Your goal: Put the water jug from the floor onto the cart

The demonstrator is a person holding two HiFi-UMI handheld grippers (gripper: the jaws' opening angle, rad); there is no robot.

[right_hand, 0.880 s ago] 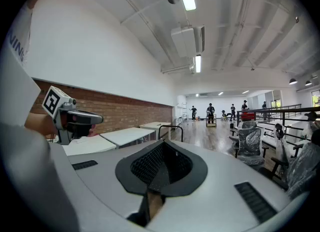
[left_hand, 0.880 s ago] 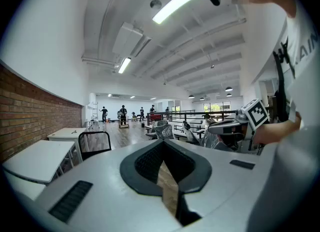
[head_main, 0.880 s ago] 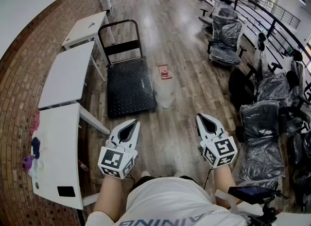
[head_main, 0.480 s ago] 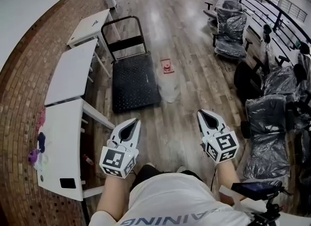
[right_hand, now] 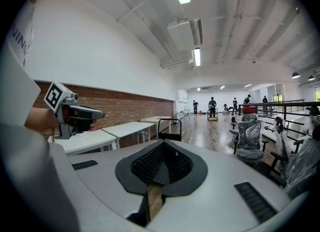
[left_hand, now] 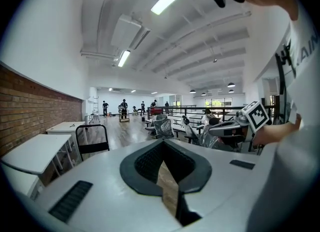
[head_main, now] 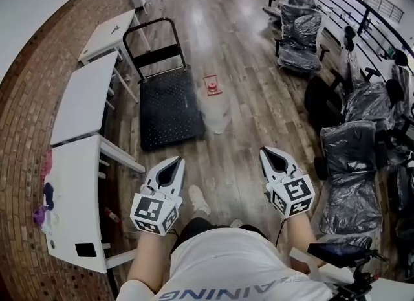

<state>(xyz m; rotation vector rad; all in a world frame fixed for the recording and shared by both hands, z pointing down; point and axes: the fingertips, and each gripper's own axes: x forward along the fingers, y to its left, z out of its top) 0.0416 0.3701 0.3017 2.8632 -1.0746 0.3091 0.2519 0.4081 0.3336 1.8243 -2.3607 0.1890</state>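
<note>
Left gripper [head_main: 172, 164]: jaws closed, the dark pads meet at the tip, nothing between them. Right gripper [head_main: 272, 158]: the same, jaws together and empty. Both are held out in front of the person at about waist height, side by side and well apart, each pointing forward and slightly down; the marker cubes sit at their rear ends next to the hands. A light shoe [head_main: 198, 199] shows on the wooden floor [head_main: 246, 138] between and just below the two grippers. Ahead of them, well out of reach, the water jug [head_main: 218, 111] is on the floor just beside the right edge of the cart [head_main: 169, 107]. It is clear with a red top [head_main: 212, 86] at its far end; it is blurred, so it probably lies on its side, but that is not certain. The cart is a black flatbed with its deck bare and its push handle [head_main: 155, 33] upright at the far end. White tables [head_main: 83, 99] stand along the brick wall [head_main: 26, 99] on the left. Plastic-wrapped office chairs [head_main: 349, 164] line the right side by a railing.
</note>
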